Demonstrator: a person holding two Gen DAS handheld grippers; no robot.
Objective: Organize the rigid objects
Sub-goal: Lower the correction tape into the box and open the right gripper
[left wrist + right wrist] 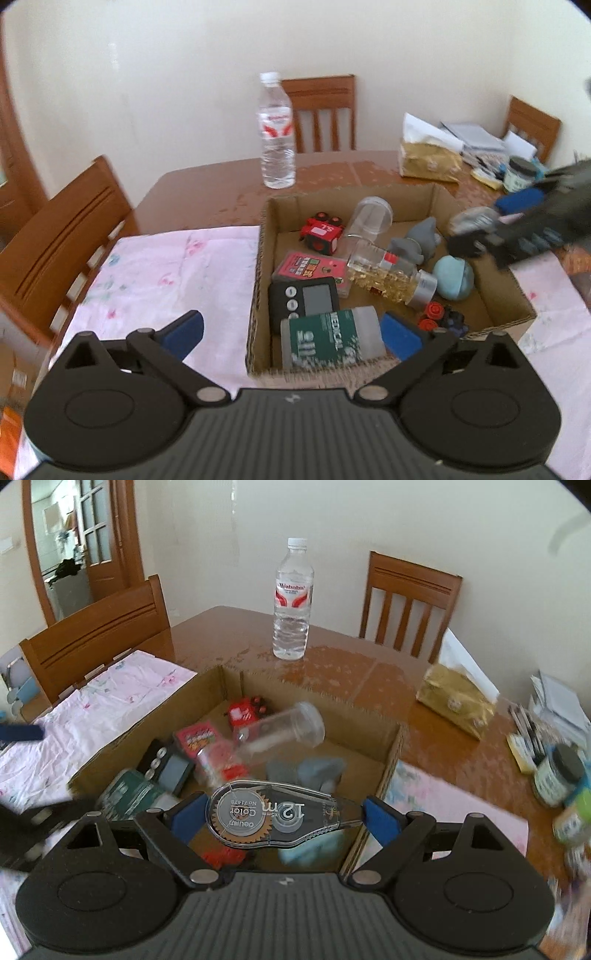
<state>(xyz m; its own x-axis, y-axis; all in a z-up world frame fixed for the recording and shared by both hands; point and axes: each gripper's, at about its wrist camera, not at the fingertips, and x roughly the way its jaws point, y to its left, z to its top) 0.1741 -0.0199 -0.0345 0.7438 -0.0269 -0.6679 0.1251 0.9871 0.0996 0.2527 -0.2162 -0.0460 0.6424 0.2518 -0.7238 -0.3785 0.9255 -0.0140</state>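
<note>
A cardboard box (260, 254) sits on the table and holds a red toy car (322, 235), a clear jar (369, 218), a bottle of gold capsules (389, 271), a black timer (303, 300), a green medical tape roll (328, 338), a grey shark toy (417, 240) and a blue ball (453, 277). My left gripper (291, 334) is open over the box's near edge. My right gripper (282, 818) is shut on a clear correction tape dispenser (280, 814), held above the box (391, 746). In the left wrist view the dispenser (474, 218) appears blurred at the right.
A water bottle (277, 133) stands behind the box. A gold tissue pack (428, 160), papers and a dark-lidded jar (519, 173) crowd the far right. Pink floral cloth (166, 280) covers the near table. Wooden chairs (62, 251) surround it.
</note>
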